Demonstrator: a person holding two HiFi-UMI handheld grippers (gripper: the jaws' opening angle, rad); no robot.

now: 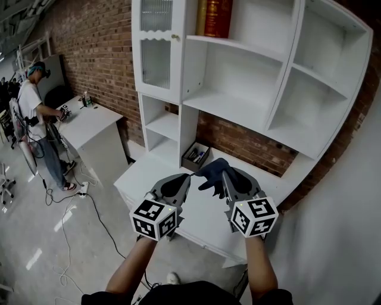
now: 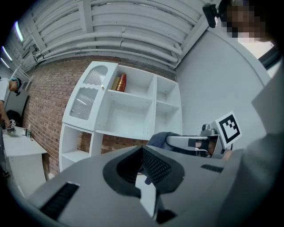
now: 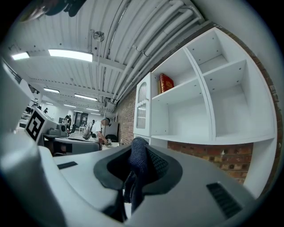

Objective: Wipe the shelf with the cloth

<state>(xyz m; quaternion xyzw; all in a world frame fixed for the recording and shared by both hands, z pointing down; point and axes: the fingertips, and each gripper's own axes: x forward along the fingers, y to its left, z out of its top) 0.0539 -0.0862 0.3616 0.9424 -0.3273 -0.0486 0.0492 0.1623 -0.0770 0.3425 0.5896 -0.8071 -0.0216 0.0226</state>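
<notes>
A tall white shelf unit (image 1: 238,107) stands against a brick wall, over a white counter (image 1: 149,176). My right gripper (image 1: 224,174) is shut on a dark blue cloth (image 1: 213,171), held in the air above the counter and short of the shelves. In the right gripper view the cloth (image 3: 136,165) is bunched between the jaws and sticks up past the tips, with the shelf unit (image 3: 199,106) ahead. Beside it on the left, my left gripper (image 1: 188,177) is shut and holds nothing. The left gripper view shows its closed tips (image 2: 143,150) and the cloth (image 2: 159,138).
Red books (image 1: 214,16) stand on the top shelf. A small open box (image 1: 195,156) of items sits on the counter under the shelves. At the far left a person (image 1: 37,113) works at a white table (image 1: 89,122). Cables (image 1: 89,199) trail over the floor.
</notes>
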